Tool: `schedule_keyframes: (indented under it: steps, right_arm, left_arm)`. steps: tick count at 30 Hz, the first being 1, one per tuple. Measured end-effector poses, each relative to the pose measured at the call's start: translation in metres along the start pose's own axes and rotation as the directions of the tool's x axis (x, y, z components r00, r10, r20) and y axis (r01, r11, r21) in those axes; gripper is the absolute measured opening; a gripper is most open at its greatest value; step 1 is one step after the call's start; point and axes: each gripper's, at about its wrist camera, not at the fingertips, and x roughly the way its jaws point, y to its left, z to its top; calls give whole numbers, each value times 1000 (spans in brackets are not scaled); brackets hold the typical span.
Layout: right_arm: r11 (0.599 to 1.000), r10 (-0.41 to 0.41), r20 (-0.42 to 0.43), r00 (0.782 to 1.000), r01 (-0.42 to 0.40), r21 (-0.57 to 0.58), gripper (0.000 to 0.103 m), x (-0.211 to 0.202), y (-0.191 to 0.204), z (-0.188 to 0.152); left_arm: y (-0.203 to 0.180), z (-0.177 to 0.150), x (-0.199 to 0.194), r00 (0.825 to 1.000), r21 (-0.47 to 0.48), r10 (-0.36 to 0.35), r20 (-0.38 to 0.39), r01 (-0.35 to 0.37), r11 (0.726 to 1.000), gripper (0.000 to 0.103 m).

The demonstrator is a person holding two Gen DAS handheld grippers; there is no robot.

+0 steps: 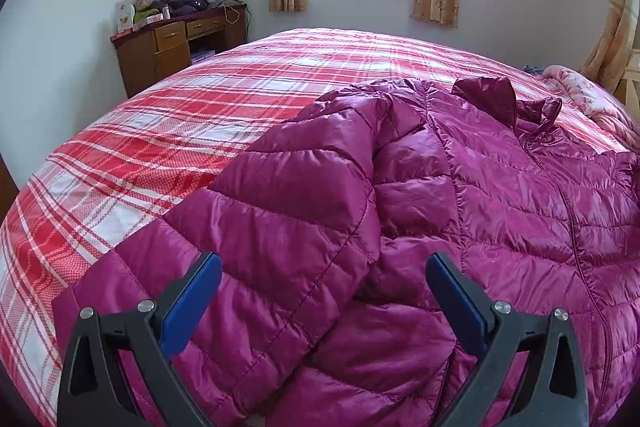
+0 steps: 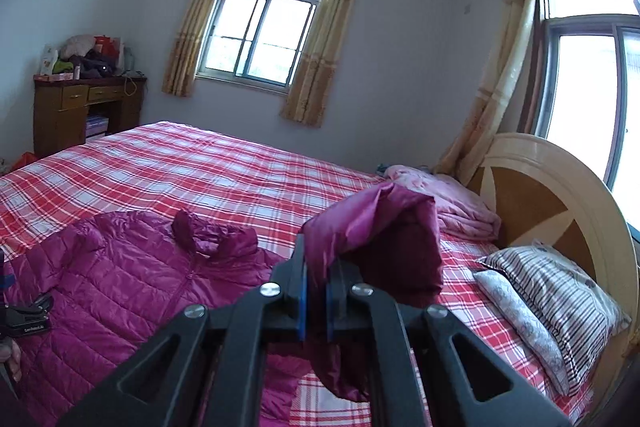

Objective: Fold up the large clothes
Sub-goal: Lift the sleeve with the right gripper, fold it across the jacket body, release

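Note:
A magenta quilted down jacket (image 1: 500, 195) lies front up on the red plaid bed (image 1: 200, 99), collar toward the far right. Its left sleeve (image 1: 288, 195) is folded across the body. My left gripper (image 1: 324, 267) is open just above that sleeve, holding nothing. In the right wrist view the jacket (image 2: 132, 287) lies at the lower left. My right gripper (image 2: 316, 267) is shut on the jacket's other sleeve (image 2: 384, 239), lifted above the bed. The left gripper's body (image 2: 32, 315) shows at the left edge of that view.
A wooden desk (image 1: 168, 43) piled with clutter stands by the far wall. A folded pink blanket (image 2: 452, 203) and a striped pillow (image 2: 552, 295) lie by the wooden headboard (image 2: 552, 195). Curtained windows (image 2: 260, 35) are behind the bed.

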Motion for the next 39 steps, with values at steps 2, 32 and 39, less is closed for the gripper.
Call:
schedule_keyframes:
  steps: [2, 32, 39]
  right_arm:
    - [999, 22, 6, 1000, -22, -32, 8, 5, 18, 3]
    - [870, 429, -256, 866, -473, -141, 15, 90, 229, -84]
    - [829, 550, -197, 812, -558, 15, 75, 74, 196, -79]
  left_arm:
    - [1, 0, 1, 1000, -8, -4, -3, 4, 1000, 102]
    - [23, -9, 11, 998, -131, -51, -31, 47, 990, 102]
    - [32, -10, 9, 998, -183, -61, -24, 56, 981, 102]
